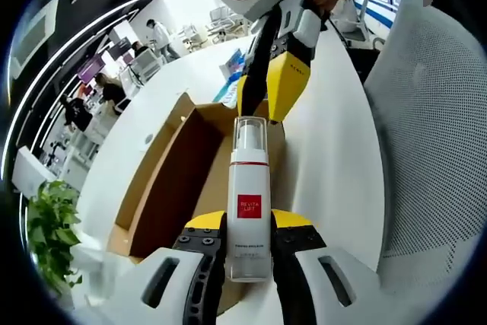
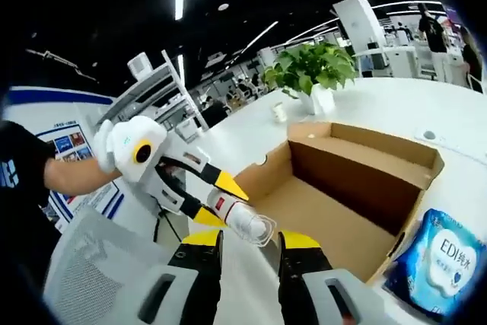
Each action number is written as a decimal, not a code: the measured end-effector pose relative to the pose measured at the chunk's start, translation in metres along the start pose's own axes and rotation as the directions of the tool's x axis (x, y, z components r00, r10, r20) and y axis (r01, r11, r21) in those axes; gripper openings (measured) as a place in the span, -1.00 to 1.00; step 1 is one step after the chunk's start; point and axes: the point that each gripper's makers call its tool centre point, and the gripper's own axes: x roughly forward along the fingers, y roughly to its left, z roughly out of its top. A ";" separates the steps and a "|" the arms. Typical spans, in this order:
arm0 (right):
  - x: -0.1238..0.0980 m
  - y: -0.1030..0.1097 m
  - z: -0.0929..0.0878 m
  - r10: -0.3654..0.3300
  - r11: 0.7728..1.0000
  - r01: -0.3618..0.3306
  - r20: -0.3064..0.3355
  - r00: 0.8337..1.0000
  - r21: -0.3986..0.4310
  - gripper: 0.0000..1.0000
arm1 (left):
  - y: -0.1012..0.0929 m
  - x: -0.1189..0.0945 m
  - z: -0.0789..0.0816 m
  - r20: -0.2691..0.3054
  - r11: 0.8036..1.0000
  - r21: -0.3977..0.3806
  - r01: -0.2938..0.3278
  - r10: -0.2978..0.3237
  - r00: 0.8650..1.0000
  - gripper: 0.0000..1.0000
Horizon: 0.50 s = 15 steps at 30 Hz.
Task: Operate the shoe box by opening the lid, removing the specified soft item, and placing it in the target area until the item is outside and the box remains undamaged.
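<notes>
My left gripper [image 1: 249, 222] is shut on a white pump bottle [image 1: 249, 203] with a red label, holding it above the open brown shoe box [image 1: 167, 180]. In the right gripper view the left gripper [image 2: 219, 202] comes in from the left with the bottle [image 2: 237, 217], whose clear cap reaches my right gripper [image 2: 251, 240]. The right gripper [image 1: 265, 100] is open, its yellow tips just off the cap. The box [image 2: 365, 180] looks empty inside. A soft blue packet [image 2: 437, 260] lies on the table outside the box's near corner, and the packet [image 1: 230, 81] also shows past the box.
The box stands on a white table [image 1: 335, 157]. A grey mesh chair [image 1: 434, 112] is close beside the table, seen as the chair [image 2: 84, 264] under the person's arm. A potted plant [image 2: 312, 66] stands beyond the box. People and desks are far behind.
</notes>
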 end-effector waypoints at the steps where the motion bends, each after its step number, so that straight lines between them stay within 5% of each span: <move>1: 0.001 0.001 0.000 0.001 1.000 -0.001 0.003 1.000 0.005 -0.49 | 0.000 0.000 0.001 0.003 1.000 0.006 -0.003 0.003 1.000 -0.59; 15: 0.001 -0.006 0.007 0.008 0.991 -0.016 0.061 0.998 0.132 -0.50 | 0.002 -0.005 0.019 0.062 0.997 0.058 -0.044 0.040 0.997 -0.59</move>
